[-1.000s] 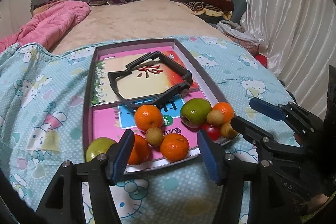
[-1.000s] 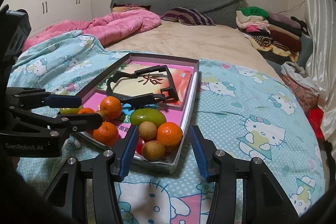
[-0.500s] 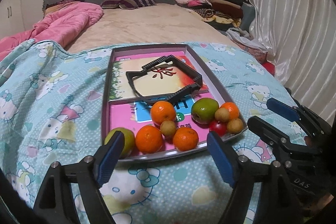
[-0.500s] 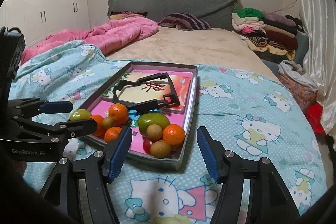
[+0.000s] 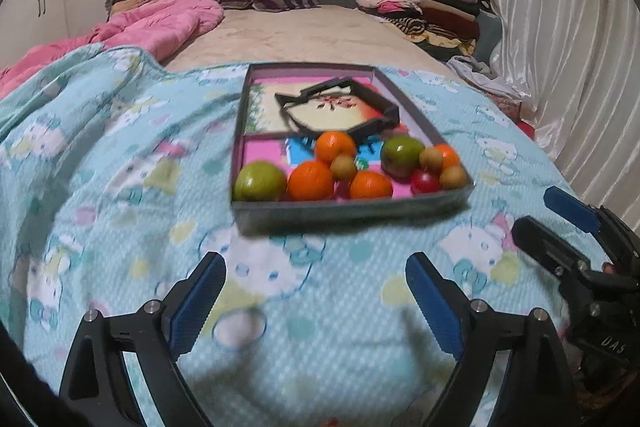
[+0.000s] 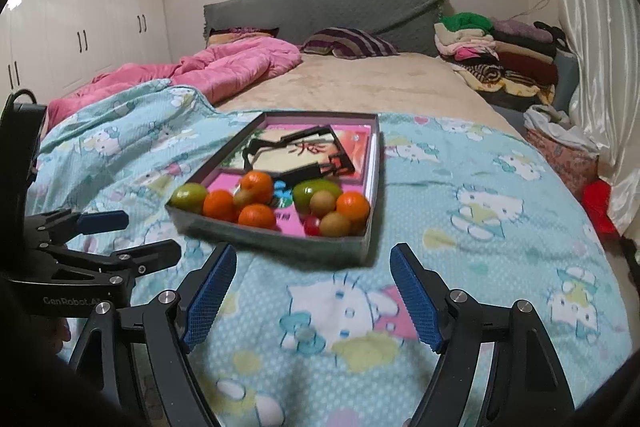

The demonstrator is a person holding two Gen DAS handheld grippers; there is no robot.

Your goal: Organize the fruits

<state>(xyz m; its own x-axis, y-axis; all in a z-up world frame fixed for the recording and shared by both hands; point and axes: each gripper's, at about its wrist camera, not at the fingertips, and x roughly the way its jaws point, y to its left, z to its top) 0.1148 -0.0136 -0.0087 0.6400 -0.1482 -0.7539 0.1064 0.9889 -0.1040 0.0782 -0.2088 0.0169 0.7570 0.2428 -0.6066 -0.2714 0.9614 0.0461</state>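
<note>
A shallow grey tray [image 5: 352, 211] lies on the bed, and its near end holds several fruits. Among them are a green apple [image 5: 259, 182], an orange [image 5: 310, 181], a second green fruit [image 5: 402, 155], a small brown fruit [image 5: 343, 167] and a red one [image 5: 424, 182]. A black plastic frame [image 5: 340, 107] rests in the far half. My left gripper [image 5: 315, 267] hovers over the blanket short of the tray, jaws opening, nothing between them. My right gripper [image 6: 312, 255] does the same in front of the tray's [image 6: 280, 239] near right corner. Each shows in the other's view: right gripper [image 5: 534, 209], left gripper [image 6: 150, 231].
A light blue cartoon-cat blanket [image 6: 460, 211] covers the near bed. A pink quilt [image 6: 240, 67] lies at the back left, and a striped pillow [image 6: 348, 43] by the headboard. Folded clothes [image 6: 500, 55] are stacked at the back right. White curtains [image 5: 568, 39] hang along the right.
Both grippers have drawn back from the tray and their jaws have spread wider. The tray and fruits now lie farther ahead, no longer between the fingers.
</note>
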